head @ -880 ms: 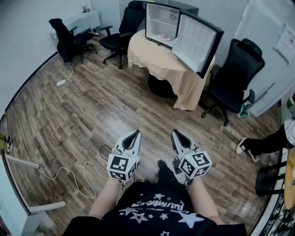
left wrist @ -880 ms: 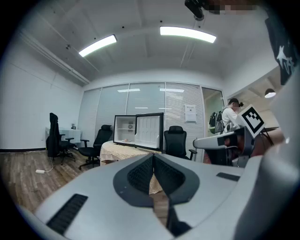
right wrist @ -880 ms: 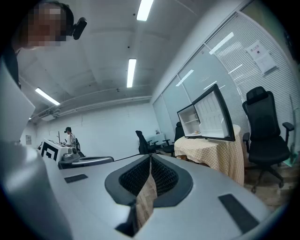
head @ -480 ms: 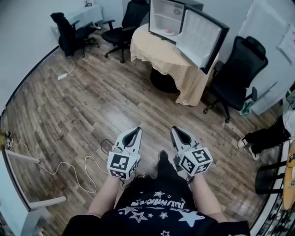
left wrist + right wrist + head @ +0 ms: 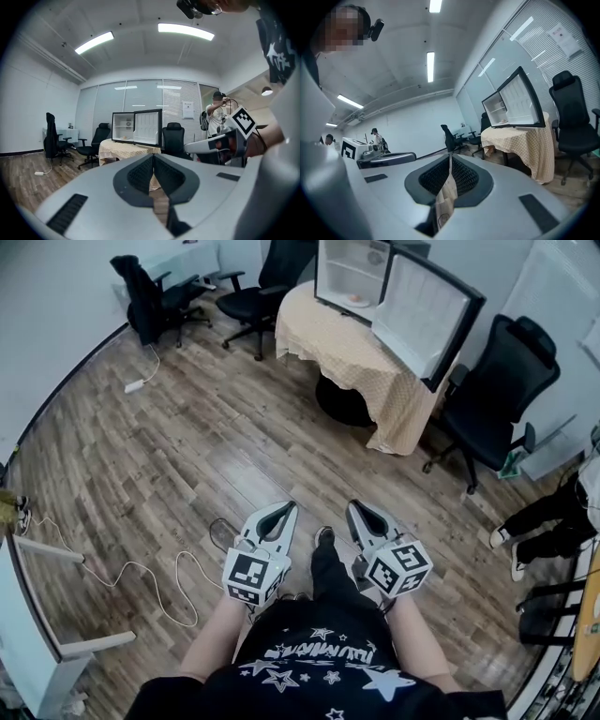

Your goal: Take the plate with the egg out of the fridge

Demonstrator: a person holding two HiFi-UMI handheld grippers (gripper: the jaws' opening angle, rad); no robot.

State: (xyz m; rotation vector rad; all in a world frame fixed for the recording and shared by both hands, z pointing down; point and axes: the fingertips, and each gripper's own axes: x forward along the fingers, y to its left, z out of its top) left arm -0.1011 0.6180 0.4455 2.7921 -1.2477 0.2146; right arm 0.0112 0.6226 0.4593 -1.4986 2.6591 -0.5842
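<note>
Two grey grippers, left gripper and right gripper, both squeezed closed on nothing. One small pale plate with one egg sits inside the single open white mini fridge on the tan-clothed round table, well apart from them, three black office chairs nearby

The fridge is standing open on the cloth-covered table, with the plate sitting inside. The left gripper and right gripper are hovering side by side above the wooden floor, well apart from the table.
</note>
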